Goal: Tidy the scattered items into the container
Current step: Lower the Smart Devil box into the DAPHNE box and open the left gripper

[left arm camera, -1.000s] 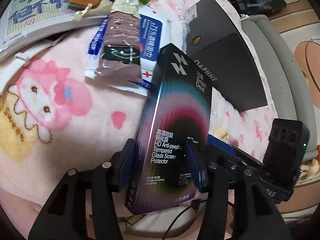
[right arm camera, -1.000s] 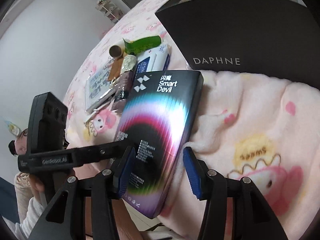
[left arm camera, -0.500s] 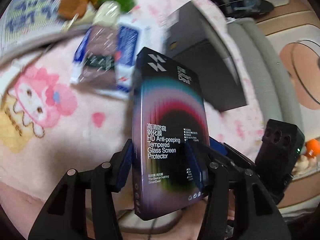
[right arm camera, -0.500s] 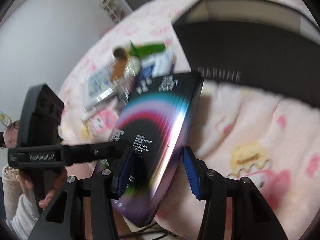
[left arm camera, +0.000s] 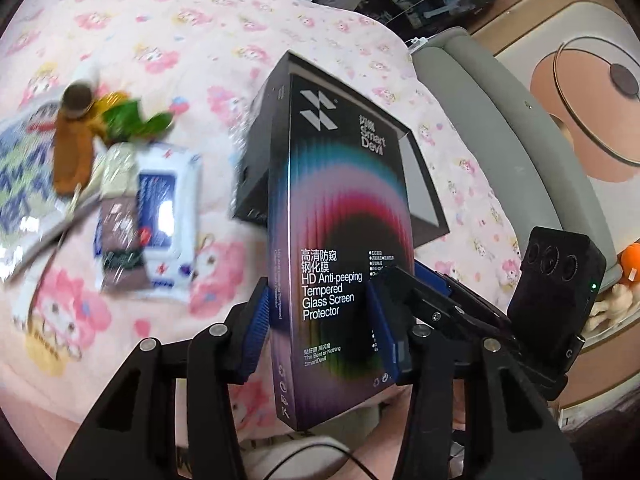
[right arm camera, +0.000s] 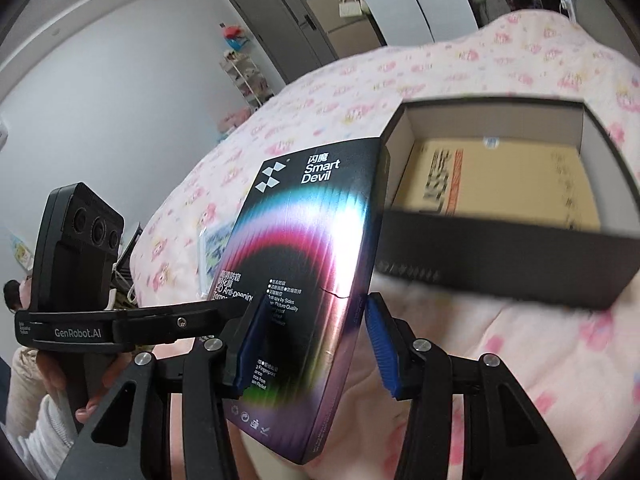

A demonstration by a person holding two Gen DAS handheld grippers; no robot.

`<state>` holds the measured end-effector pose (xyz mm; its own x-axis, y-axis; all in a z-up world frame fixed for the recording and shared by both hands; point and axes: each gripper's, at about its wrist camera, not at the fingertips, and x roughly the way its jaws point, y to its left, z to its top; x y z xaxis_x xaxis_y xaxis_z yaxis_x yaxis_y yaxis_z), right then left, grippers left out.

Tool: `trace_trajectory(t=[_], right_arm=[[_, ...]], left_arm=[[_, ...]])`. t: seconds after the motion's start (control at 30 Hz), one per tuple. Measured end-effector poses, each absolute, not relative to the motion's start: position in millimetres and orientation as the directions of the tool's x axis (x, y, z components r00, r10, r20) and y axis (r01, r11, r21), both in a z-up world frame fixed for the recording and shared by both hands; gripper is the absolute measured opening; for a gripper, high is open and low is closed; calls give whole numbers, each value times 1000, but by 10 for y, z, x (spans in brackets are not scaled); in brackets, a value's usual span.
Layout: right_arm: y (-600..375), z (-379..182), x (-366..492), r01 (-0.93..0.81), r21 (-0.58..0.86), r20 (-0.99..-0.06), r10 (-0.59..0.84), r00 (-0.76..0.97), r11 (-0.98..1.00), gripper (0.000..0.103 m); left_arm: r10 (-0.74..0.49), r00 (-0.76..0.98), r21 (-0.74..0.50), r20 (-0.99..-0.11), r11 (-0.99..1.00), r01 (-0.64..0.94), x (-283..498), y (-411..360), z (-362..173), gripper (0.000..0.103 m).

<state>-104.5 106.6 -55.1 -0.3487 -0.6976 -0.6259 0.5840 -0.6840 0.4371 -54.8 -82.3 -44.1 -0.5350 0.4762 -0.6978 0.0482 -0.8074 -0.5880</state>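
A dark iridescent screen-protector box (left arm camera: 340,240) is held off the pink blanket, tilted up. My left gripper (left arm camera: 320,330) is shut on its lower part. My right gripper (right arm camera: 312,344) straddles the same box (right arm camera: 304,264); its left pad touches the face, while its right pad stands just off the edge. The open black container box (right arm camera: 508,256) lies beyond on the bed, a tan envelope (right arm camera: 500,184) inside. It shows behind the held box in the left wrist view (left arm camera: 424,196). Scattered items lie to the left: a wipes pack (left arm camera: 164,216), a brown sachet (left arm camera: 116,248), a green wrapper (left arm camera: 128,120).
A brown bottle (left arm camera: 72,148) and a printed booklet (left arm camera: 20,184) lie at the far left. The pink blanket (left arm camera: 200,40) covers the bed. A grey bed edge (left arm camera: 512,152) runs along the right. The other gripper's camera block (right arm camera: 76,256) is at left.
The screen-protector box has been lifted off the blanket and raised higher. Both views have risen, so the container's open inside now shows.
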Motion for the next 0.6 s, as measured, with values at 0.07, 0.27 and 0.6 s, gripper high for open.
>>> trace_trajectory(t=[0.07,0.27,0.6], right_arm=[[1124,-469,-1177,583,433,-614,-698,-367,-688,45],[1356,-186,-1679,584,419,-583,-699,-413,-695,45],[1892,-470,-2408,452,473,-601,-652,-463,-756,45]], left_arm=[[460,-541,-562,-704,-827,28,-744,-703,-323,49],[449,-565,-531,-692,-847,-23,-1347,-422,-97,49],[468,-487,-522,-738,-852,-28,-2212,116,-428,50]])
